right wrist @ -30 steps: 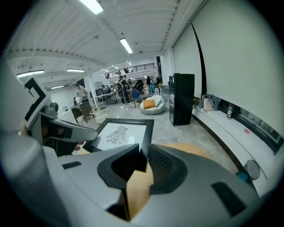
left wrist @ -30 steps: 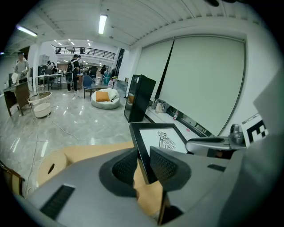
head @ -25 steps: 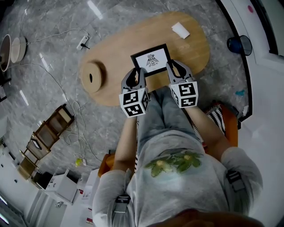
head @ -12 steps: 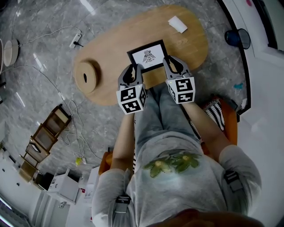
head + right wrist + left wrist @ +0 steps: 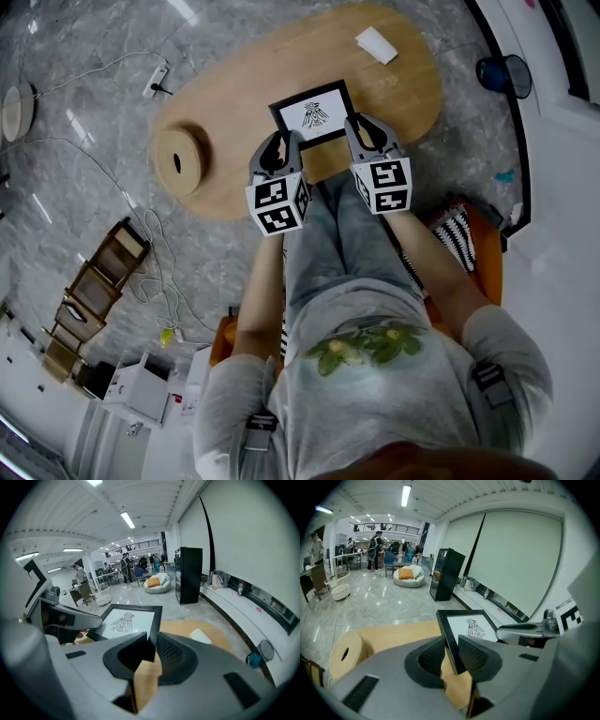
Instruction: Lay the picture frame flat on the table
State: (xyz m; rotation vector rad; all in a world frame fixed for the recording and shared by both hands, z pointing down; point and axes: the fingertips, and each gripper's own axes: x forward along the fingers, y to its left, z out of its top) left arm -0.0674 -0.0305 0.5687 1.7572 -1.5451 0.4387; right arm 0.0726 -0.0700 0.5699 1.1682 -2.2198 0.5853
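Note:
A black picture frame (image 5: pixel 314 112) with a white print of a bird-like figure hangs over the oval wooden table (image 5: pixel 244 84), near its front edge. My left gripper (image 5: pixel 281 148) is shut on the frame's near left corner. In the left gripper view the black border (image 5: pixel 451 641) sits between the ribbed pads (image 5: pixel 432 657). My right gripper (image 5: pixel 361 133) is shut on the near right corner, the border (image 5: pixel 153 620) clamped between its pads (image 5: pixel 169 652). The frame tilts back, its far edge higher; whether its back touches the table I cannot tell.
A round wooden disc with a hole (image 5: pixel 178 161) lies on the table's left end, and a white paper slip (image 5: pixel 375 44) on its far right. On the floor are cables and a power strip (image 5: pixel 155 86), a wooden rack (image 5: pixel 94 291) and a blue bin (image 5: pixel 506 73).
Both grippers keep their hold on the frame's near corners. The frame and grippers have shifted slightly up the view, away from the person.

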